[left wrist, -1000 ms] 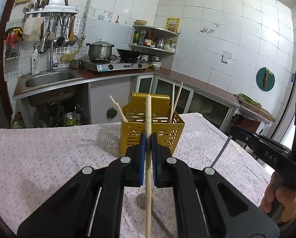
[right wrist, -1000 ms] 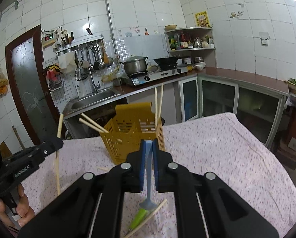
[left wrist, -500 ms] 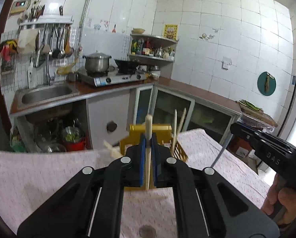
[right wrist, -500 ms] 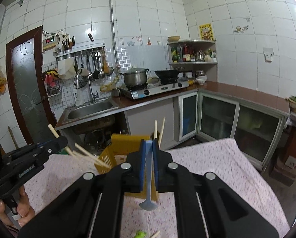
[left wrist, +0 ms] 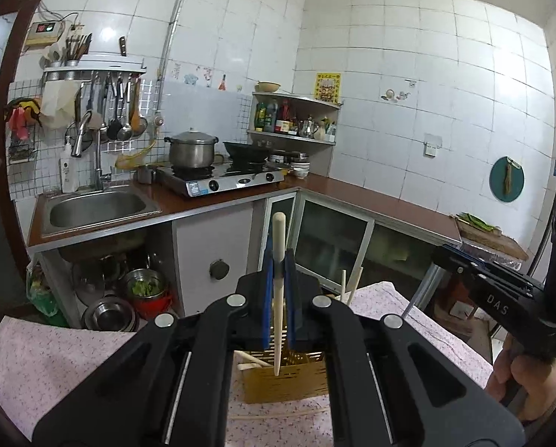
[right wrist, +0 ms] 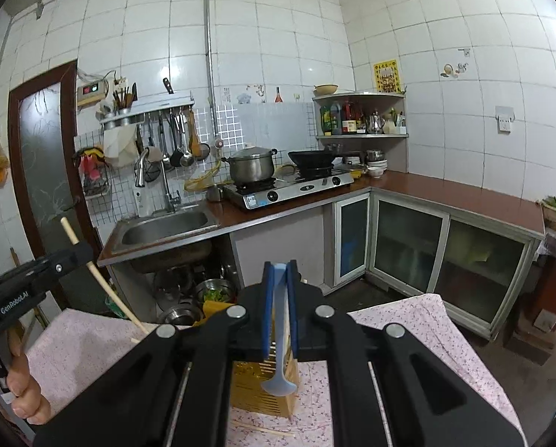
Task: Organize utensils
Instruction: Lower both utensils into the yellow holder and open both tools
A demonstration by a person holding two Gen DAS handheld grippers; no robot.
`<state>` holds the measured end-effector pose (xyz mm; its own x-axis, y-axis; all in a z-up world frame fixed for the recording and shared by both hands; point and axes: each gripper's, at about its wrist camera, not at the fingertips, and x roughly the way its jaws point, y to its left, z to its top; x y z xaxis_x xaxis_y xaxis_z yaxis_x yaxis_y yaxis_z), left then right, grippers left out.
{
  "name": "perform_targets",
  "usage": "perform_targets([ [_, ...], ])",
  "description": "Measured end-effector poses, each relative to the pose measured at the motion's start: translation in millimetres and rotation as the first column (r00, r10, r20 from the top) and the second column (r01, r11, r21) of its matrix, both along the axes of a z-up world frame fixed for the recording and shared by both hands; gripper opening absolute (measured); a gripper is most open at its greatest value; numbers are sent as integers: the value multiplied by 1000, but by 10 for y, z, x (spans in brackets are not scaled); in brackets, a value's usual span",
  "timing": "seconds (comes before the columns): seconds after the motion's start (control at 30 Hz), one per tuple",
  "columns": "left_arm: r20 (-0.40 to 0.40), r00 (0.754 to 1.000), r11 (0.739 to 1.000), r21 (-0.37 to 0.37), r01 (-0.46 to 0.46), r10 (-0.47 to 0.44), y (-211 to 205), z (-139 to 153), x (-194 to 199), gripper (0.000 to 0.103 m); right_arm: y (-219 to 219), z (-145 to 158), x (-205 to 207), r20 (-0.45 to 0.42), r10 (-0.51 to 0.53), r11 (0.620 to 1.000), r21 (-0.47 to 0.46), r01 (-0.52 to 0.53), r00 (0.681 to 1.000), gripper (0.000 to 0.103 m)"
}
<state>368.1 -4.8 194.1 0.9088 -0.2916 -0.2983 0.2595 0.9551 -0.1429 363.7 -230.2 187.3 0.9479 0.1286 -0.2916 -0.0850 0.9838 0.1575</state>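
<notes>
My left gripper point(left wrist: 279, 260) is shut on a pale wooden chopstick point(left wrist: 278, 298) held upright, its tip above the yellow slotted utensil basket point(left wrist: 283, 381). Other chopsticks point(left wrist: 348, 283) stand in the basket. My right gripper point(right wrist: 279, 275) is shut on a light blue spoon point(right wrist: 278, 354), bowl hanging down over the basket point(right wrist: 257, 387). The right gripper shows at the right of the left wrist view point(left wrist: 498, 290); the left gripper with its chopstick point(right wrist: 99, 275) shows at the left of the right wrist view.
The basket stands on a table with a pink floral cloth point(left wrist: 54, 365). Loose chopsticks lie on the cloth in front of the basket point(right wrist: 263, 430). Behind are the sink point(left wrist: 95, 208), stove with pot point(left wrist: 192, 149) and cabinets.
Both grippers have risen and tilted up with their utensils, so the basket now sits low in each view beneath the chopstick tip and the spoon bowl.
</notes>
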Motion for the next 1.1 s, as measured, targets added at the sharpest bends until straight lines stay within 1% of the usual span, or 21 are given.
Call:
perform_targets([
  [0.07,3,1000,1000,-9,-6,6,40,49,-31,4,6,36,-8,3,4,1000,8,-4,1000,8],
  [0.2,29,999,1000,-13,-15,15,62,202,-36,4,64,151,25,25,3,1000,-9,-2,1000,7],
  [0.3,31,999,1000,-19,-10,11,35,259,32,4,118,204,135,27,9,1000,-10,-9,1000,7],
  [0.37,25,1000,1000,-12,-11,11,5,241,141,4,174,174,261,17,8,1000,-27,-8,1000,7],
  [0.47,-28,1000,1000,-15,-13,12,-35,74,384,4,216,13,455,-26,12,999,-32,-13,1000,7],
  [0.5,-55,998,1000,-25,-6,5,-46,-33,483,4,217,-82,538,-48,19,999,-24,-21,999,7],
  [0.57,-75,997,1000,-23,-7,5,-75,-199,588,4,223,-282,666,-80,32,999,-22,-34,996,7],
  [0.73,-136,991,999,39,1,4,-213,-582,816,4,251,-685,899,-165,45,998,-39,-52,985,7],
  [0.8,-161,987,999,43,3,4,-231,-725,883,4,253,-816,941,-180,55,997,-35,-62,982,7],
  [0.93,-199,980,998,55,-2,13,-249,-983,976,4,283,-1069,1029,-213,61,997,-30,-69,975,7],
  [0.97,-188,981,997,73,-25,38,-255,-1036,978,5,301,-1124,1047,-218,62,997,-33,-70,974,7],
  [1.1,-186,982,997,76,-30,44,-233,-1106,1004,5,308,-1270,1083,-223,57,997,-35,-67,973,8],
])
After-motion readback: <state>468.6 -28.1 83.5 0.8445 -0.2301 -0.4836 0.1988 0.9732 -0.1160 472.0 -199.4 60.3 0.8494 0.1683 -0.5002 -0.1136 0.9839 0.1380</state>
